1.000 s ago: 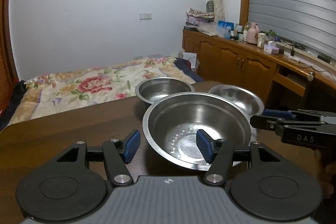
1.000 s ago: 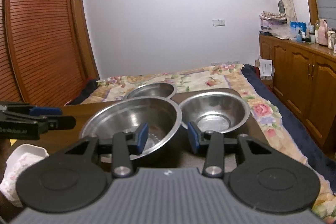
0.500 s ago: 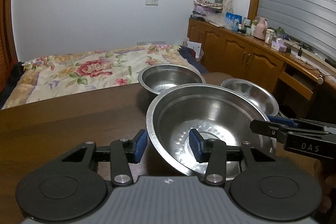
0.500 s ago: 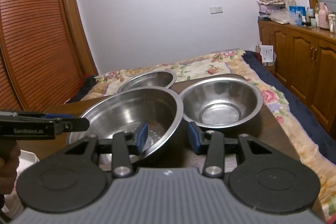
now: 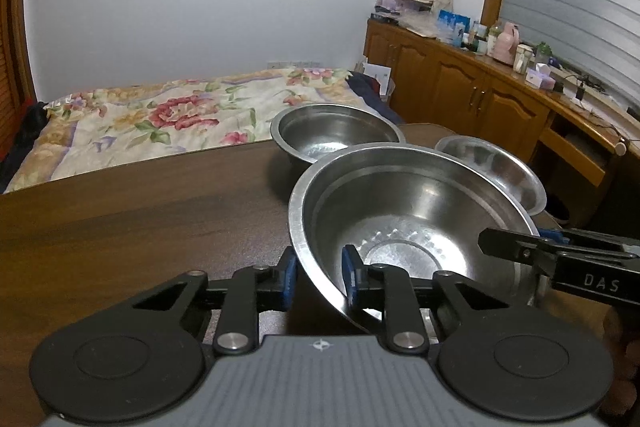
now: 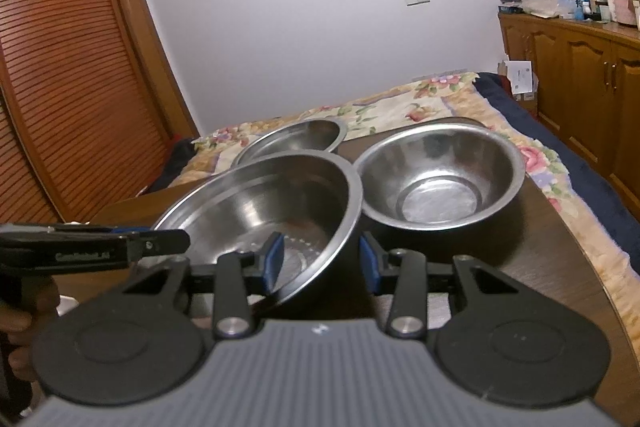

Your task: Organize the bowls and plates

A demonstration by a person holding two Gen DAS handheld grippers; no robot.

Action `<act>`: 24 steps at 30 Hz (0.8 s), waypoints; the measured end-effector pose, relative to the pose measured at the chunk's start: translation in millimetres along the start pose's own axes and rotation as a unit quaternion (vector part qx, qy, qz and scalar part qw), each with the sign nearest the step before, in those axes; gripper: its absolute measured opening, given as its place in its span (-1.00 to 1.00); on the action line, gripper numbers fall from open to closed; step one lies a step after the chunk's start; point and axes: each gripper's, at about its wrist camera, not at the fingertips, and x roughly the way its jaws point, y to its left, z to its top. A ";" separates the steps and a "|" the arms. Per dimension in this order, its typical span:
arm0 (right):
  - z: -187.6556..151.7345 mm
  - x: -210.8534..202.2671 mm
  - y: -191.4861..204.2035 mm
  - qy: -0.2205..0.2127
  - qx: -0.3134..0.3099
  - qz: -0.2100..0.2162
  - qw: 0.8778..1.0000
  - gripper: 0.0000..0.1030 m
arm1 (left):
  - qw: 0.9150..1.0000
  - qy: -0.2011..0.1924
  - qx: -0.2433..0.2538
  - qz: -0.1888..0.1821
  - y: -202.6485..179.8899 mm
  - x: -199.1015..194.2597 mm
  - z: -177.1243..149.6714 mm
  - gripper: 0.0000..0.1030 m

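A large steel bowl (image 5: 400, 227) (image 6: 260, 203) rests on the dark wooden table (image 5: 140, 219). My left gripper (image 5: 319, 279) straddles its near-left rim, one blue pad outside and one inside. Its jaws are closing, with a little gap still showing at the rim. My right gripper (image 6: 320, 261) straddles the opposite rim, one pad inside and one outside. Its jaws are closing slightly and stand clear of the metal. Each gripper shows side-on in the other's view: the right gripper (image 5: 500, 243) and the left gripper (image 6: 172, 241). A medium steel bowl (image 5: 336, 135) (image 6: 296, 139) stands behind. A smaller steel bowl (image 5: 492, 167) (image 6: 436, 179) sits to the right.
A bed with a floral cover (image 5: 160, 115) lies just past the table's far edge. Wooden cabinets (image 5: 480, 95) with bottles on top line the right wall. A slatted wardrobe (image 6: 60, 87) stands at the left. A hand (image 6: 20, 323) holds the left gripper.
The left jaws have narrowed a lot around the large bowl's rim. Both grippers have come slightly forward and down, so the bowl looks bigger. The right jaws have barely changed.
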 end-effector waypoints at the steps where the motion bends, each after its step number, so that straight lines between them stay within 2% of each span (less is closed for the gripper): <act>1: -0.3 0.4 0.4 0.001 0.000 0.002 1.000 -0.25 | 1.000 0.000 -0.002 -0.002 1.2 -0.1 0.6 -0.52; 4: -1.0 1.7 0.1 0.002 0.004 0.008 1.000 -0.40 | 1.000 0.002 0.000 -0.003 2.3 -1.6 1.0 -0.53; 8: -1.6 0.5 0.3 0.001 0.009 0.010 1.000 -0.46 | 1.000 0.003 -0.003 -0.005 3.5 -6.3 1.5 -0.55; 24: -4.7 -32.9 6.8 -0.017 0.009 0.033 0.999 -0.47 | 0.999 -0.030 0.007 -0.030 -6.8 -61.1 -9.7 -0.56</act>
